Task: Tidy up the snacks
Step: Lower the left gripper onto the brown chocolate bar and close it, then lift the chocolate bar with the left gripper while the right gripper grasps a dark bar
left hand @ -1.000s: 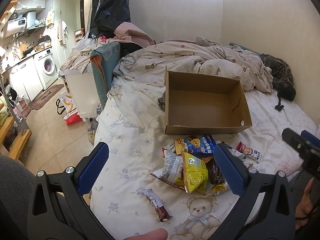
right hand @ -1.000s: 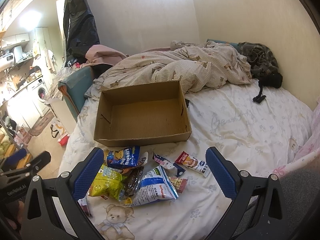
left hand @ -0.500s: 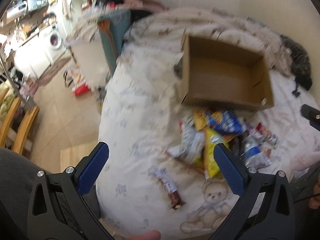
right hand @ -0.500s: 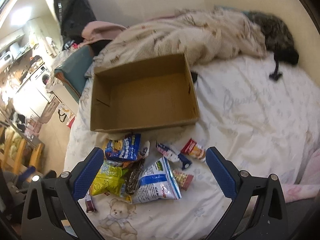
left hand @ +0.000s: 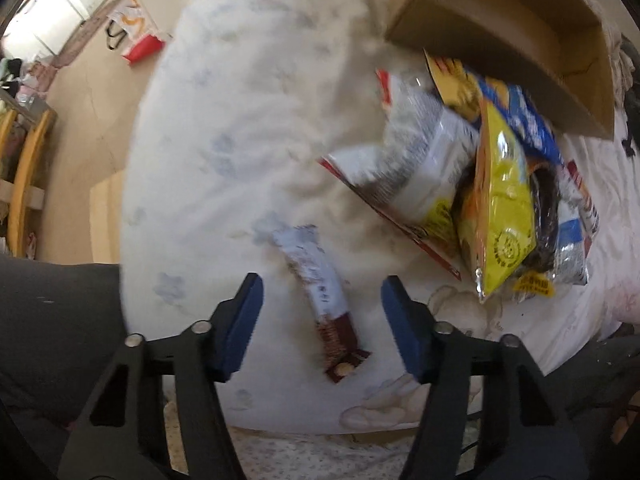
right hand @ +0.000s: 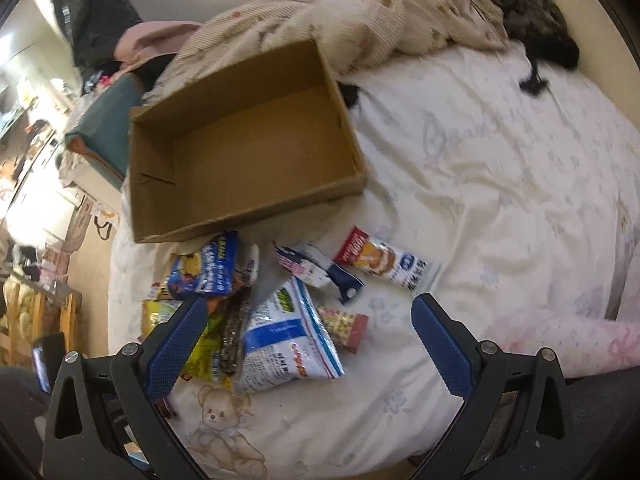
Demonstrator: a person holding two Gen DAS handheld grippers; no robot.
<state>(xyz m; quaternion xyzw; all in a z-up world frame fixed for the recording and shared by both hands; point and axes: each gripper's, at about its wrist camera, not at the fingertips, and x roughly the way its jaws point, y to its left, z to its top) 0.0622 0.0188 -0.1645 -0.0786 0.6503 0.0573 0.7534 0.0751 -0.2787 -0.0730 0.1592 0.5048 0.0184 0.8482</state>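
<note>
Blue-padded left gripper is straddling a bar on the bed.
Its jaws have been narrowing, not yet gripping; right gripper is gaping wide; labels are unreadable.

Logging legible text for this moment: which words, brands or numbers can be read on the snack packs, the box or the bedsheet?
"Beau...": cursive print on the bedsheet, only roughly legible, ending unclear.
Blue-and-white bag: orange and green lettering, too blurred to read.
Blue pack, yellow pack, red-and-white wrapper, brown bar wrapper: printed, too blurred or small to read.
Cardboard box: no text visible.
</note>
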